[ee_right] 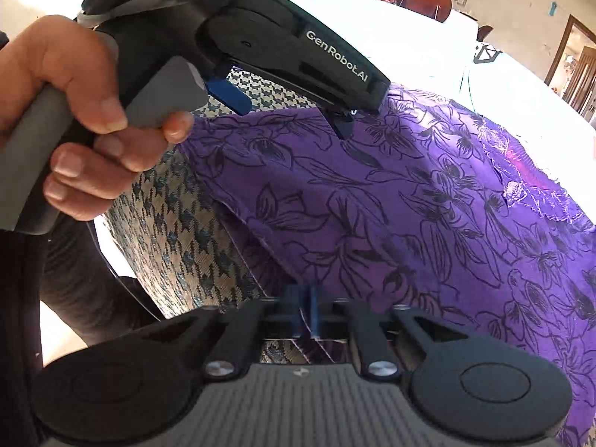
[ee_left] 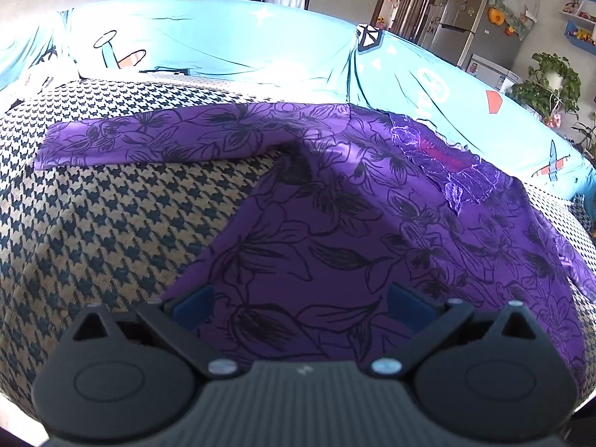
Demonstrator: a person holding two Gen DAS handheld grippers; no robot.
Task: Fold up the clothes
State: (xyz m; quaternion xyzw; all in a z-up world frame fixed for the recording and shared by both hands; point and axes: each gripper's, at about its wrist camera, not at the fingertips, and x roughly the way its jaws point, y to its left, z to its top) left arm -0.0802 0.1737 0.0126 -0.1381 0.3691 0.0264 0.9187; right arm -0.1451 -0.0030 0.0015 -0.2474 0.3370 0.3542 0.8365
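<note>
Domestic living space: a sofa with turquoise cover (ee_left: 223,48), refrigerator (ee_left: 473,18) bearing magnets, potted plant (ee_left: 547,85), wooden doors (ee_left: 413,0), wall shelves (ee_left: 579,26).

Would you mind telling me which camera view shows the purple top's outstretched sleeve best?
The left wrist view: the sleeve of the purple top lies flat across the houndstooth cover, visible out to its cuff. In the right wrist view the left gripper and the hand holding it block that side, so no sleeve shows.
</note>
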